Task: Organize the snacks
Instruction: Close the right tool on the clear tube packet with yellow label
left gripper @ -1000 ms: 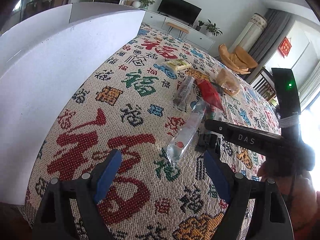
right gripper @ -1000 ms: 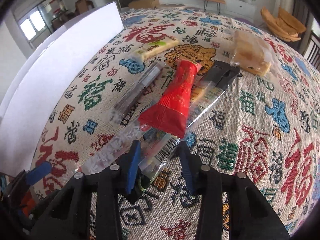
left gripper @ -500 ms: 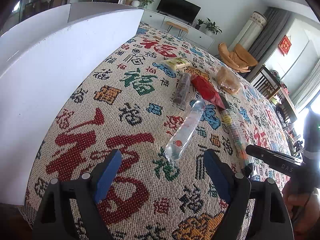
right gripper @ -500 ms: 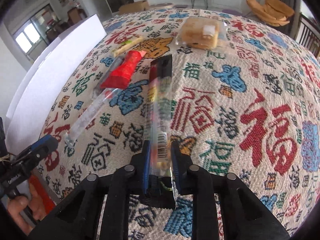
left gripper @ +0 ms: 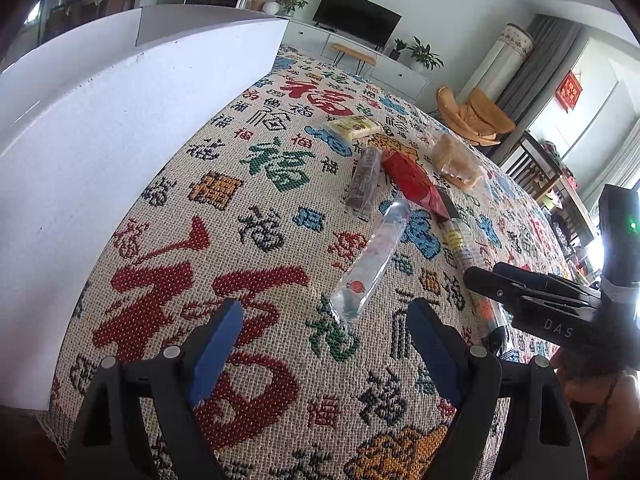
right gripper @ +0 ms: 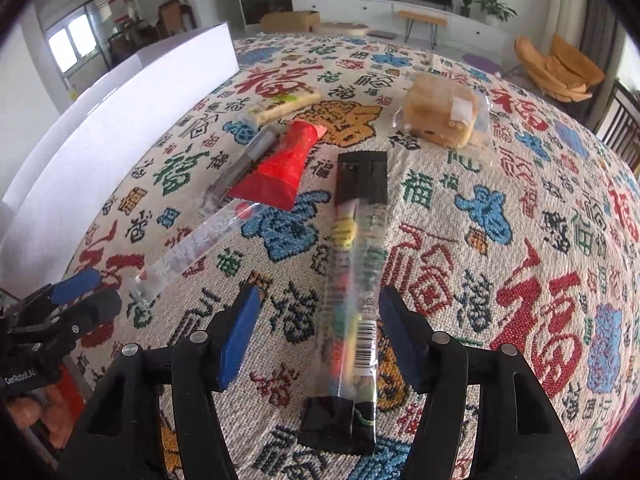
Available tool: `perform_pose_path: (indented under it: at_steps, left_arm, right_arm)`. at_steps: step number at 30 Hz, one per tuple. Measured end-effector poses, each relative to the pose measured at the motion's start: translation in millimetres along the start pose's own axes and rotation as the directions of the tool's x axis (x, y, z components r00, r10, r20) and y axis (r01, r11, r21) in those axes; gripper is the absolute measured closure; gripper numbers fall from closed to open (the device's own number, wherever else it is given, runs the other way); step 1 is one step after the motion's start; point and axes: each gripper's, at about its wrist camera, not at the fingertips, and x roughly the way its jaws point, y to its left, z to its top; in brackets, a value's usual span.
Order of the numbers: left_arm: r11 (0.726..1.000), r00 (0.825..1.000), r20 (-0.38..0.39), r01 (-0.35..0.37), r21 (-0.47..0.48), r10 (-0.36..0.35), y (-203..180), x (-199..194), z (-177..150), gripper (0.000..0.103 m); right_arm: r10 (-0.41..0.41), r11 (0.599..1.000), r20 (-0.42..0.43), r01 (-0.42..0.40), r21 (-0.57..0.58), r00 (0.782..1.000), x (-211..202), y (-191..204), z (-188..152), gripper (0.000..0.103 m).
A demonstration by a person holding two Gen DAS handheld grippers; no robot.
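Note:
Several snacks lie on the patterned tablecloth point(right gripper: 540, 240). My right gripper point(right gripper: 320, 332) is open, its jaws on either side of a long clear candy pack with black ends point(right gripper: 354, 280), which lies flat on the cloth. Beyond it lie a red packet point(right gripper: 284, 168), a clear tube pack point(right gripper: 196, 244), a dark stick pack point(right gripper: 244, 164), a yellow-green bar point(right gripper: 284, 104) and a wrapped bread point(right gripper: 440, 114). My left gripper point(left gripper: 320, 344) is open and empty, just short of the clear tube pack point(left gripper: 372, 256). The candy pack point(left gripper: 476, 280) lies to its right under the right gripper.
A white box point(left gripper: 100, 140) stands along the table's left side, also seen in the right wrist view point(right gripper: 120, 136). The table edge is close below both grippers. A TV, chairs and plants stand in the room behind.
My right gripper pulled the long candy pack out from under the red packet toward the near edge, then opened and let it lie on the cloth. The left gripper stayed put.

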Motion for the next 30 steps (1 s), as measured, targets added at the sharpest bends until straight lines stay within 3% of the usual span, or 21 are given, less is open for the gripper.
perform_pose_path:
  at_steps: [13, 17, 20, 30]
  left_arm:
    - [1.000, 1.000, 0.000, 0.001, -0.001, -0.001, 0, 0, 0, 0.019]
    - [1.000, 1.000, -0.001, 0.001, -0.001, -0.001, 0, 0, 0, 0.019]
    - [1.000, 1.000, -0.001, 0.001, -0.001, -0.001, 0, 0, 0, 0.019]
    - [1.000, 1.000, -0.001, 0.001, -0.001, -0.001, 0, 0, 0, 0.019]
  right_arm:
    - [-0.099, 0.992, -0.025, 0.097, -0.075, 0.995, 18, 7, -3, 0.035]
    - [-0.091, 0.995, -0.059, 0.088, -0.056, 0.994, 29, 0, -4, 0.035]
    - [-0.056, 0.998, -0.050, 0.055, -0.024, 0.997, 29, -7, -6, 0.033]
    - [-0.056, 0.998, -0.047, 0.054, -0.036, 0.997, 28, -7, -7, 0.033]
